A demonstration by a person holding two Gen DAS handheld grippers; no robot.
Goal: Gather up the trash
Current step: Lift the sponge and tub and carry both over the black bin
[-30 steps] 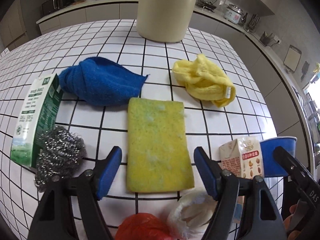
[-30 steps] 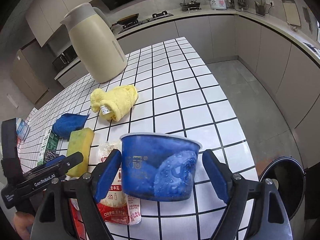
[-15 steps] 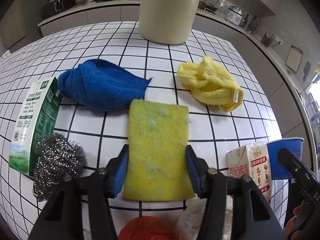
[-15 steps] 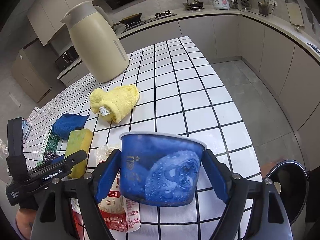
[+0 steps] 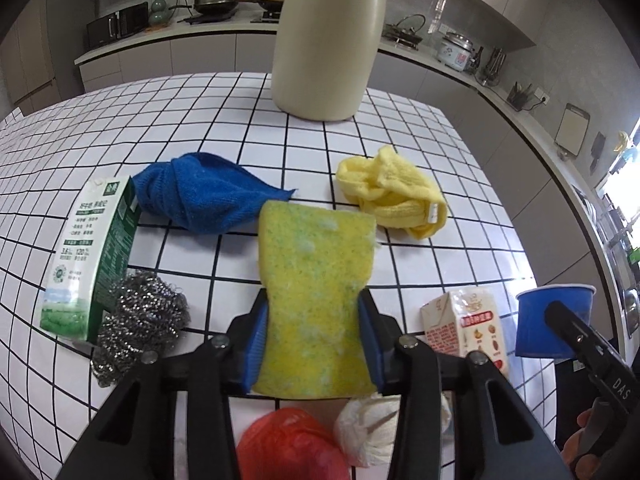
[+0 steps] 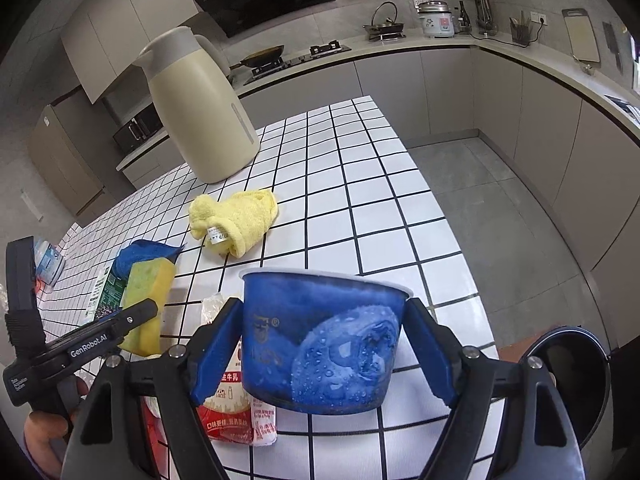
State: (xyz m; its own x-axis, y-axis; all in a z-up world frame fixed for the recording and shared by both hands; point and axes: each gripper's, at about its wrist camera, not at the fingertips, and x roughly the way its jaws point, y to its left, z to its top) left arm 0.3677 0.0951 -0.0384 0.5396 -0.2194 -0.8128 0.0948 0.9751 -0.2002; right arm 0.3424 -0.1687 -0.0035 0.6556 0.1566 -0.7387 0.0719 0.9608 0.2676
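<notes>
The table (image 5: pixel 224 128) is glossy white tile with dark grout lines. The sponge (image 5: pixel 316 280) looks porous and rough, yellow flecked with green. Beside it the scourer (image 5: pixel 140 320) is a tangle of shiny metal wire. The blue cloth (image 5: pixel 200 196) and yellow cloth (image 5: pixel 394 192) are soft, fuzzy fabric. The blue cup (image 6: pixel 324 340) looks like smooth printed paper, and the jug (image 6: pixel 200 108) is matt cream plastic
</notes>
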